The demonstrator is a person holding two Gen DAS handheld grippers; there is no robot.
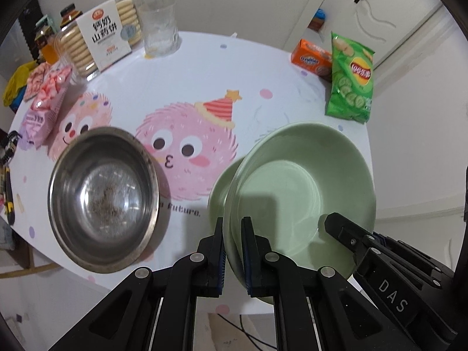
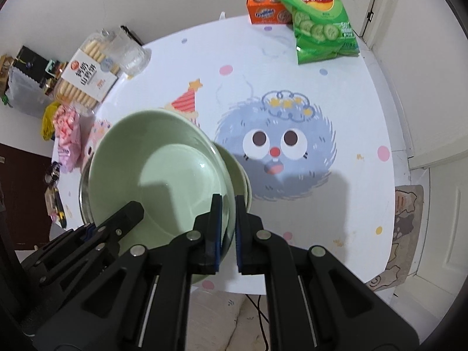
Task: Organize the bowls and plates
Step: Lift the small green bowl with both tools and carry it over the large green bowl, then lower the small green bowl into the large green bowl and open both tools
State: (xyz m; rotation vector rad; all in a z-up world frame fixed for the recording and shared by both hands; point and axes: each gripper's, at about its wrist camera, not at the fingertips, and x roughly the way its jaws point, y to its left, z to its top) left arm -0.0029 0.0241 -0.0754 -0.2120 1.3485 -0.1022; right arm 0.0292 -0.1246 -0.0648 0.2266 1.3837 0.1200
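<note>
A pale green plate point(image 1: 301, 187) is held tilted above the round table, gripped on two sides. My left gripper point(image 1: 232, 234) is shut on its near-left rim. My right gripper point(image 2: 227, 213) is shut on its right rim, and one of its fingers point(image 1: 345, 231) shows in the left wrist view. A second green dish point(image 1: 218, 190) lies under or behind the plate; only its edge shows. The plate point(image 2: 158, 169) fills the left of the right wrist view, with the second dish's edge point(image 2: 241, 175) beside it. A steel bowl point(image 1: 102, 199) sits on the table left of the plate.
Along the table's far side stand a biscuit box point(image 1: 102, 38), a glass point(image 1: 159, 27), pink snack bags point(image 1: 46, 102), an orange box point(image 1: 311, 58) and a green crisp bag point(image 1: 351, 79). The table's cartoon cloth point(image 2: 292, 146) lies right of the plate. A rug point(image 2: 406, 219) lies on the floor.
</note>
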